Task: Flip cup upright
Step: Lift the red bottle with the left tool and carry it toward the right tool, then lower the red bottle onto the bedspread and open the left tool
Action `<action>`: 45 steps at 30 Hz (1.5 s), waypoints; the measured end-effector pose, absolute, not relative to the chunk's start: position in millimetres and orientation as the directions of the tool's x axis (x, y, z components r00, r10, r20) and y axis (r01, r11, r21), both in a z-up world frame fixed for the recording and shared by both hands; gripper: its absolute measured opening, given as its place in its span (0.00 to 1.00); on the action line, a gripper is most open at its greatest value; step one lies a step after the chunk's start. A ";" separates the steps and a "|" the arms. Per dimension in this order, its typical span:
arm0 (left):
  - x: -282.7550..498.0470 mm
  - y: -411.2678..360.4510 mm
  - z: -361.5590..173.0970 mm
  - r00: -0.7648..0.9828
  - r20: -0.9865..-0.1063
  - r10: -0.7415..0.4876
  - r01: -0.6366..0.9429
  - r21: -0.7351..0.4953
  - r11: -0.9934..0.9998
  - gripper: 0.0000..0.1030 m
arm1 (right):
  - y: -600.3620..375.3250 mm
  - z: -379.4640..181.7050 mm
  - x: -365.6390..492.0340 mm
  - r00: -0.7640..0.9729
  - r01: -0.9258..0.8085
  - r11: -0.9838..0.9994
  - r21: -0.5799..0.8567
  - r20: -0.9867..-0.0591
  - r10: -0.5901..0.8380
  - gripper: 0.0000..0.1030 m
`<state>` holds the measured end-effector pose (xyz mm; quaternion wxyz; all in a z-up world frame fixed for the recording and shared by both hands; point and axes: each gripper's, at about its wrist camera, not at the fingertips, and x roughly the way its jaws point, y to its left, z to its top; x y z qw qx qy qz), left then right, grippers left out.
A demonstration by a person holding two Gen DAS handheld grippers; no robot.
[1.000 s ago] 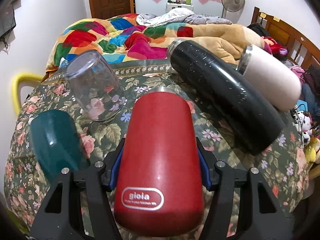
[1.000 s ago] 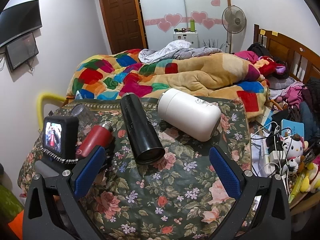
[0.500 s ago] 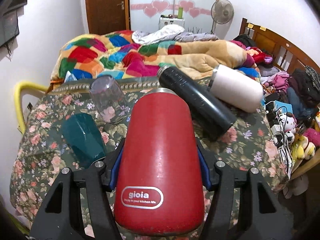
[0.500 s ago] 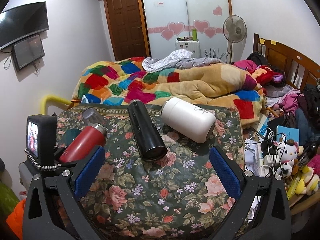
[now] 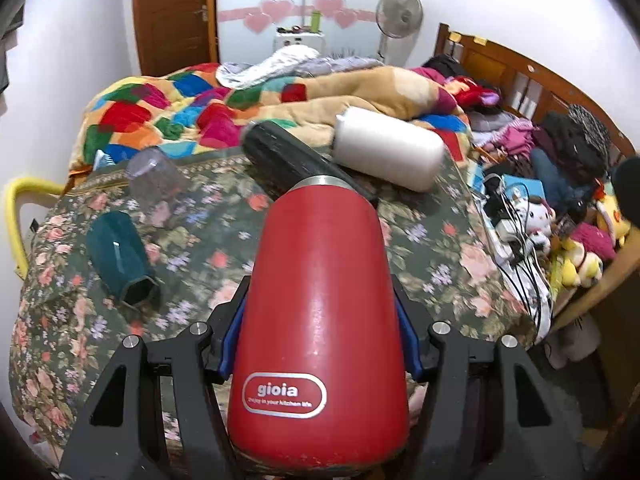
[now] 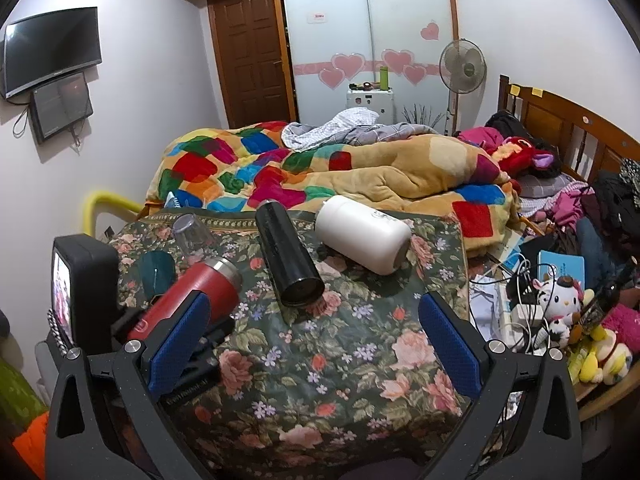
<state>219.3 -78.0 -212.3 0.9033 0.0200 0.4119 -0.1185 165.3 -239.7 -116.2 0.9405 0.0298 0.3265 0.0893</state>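
Observation:
My left gripper (image 5: 320, 344) is shut on a red "gioia" cup (image 5: 320, 312), held lengthwise above the flowered table (image 5: 452, 264), steel rim pointing away. In the right wrist view the red cup (image 6: 192, 296) shows tilted at the left, above the cloth. My right gripper (image 6: 312, 340) is open and empty over the table's near part. A black cup (image 6: 288, 260), a white cup (image 6: 360, 234), a teal cup (image 5: 120, 260) and a clear glass (image 5: 154, 180) lie on their sides on the table.
A bed with a colourful quilt (image 6: 280, 168) stands behind the table. Cables, toys and clutter (image 6: 552, 304) crowd the right side. A yellow rail (image 6: 100, 204) is at the table's left.
My left gripper has lifted the red cup up and back from the table; the other cups now look farther away. The right gripper has also risen and pulled back a little.

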 end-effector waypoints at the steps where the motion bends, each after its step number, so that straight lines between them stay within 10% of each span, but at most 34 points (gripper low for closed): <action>1: 220.0 -82.5 -215.6 0.624 -0.755 -0.200 0.237 -0.061 0.970 0.60 | -241.8 -117.1 164.1 0.770 -0.145 0.982 0.117 -0.610 0.186 1.00; 29: 252.9 -105.5 -299.1 0.454 -0.877 -0.157 0.269 -0.034 0.963 0.60 | -265.8 -146.2 178.6 0.709 -0.110 0.983 0.145 -0.682 0.180 1.00; 45: 217.1 -75.4 -226.7 0.581 -0.789 -0.199 0.254 -0.057 0.966 0.62 | -258.3 -127.8 165.5 0.741 -0.116 0.986 0.121 -0.650 0.167 1.00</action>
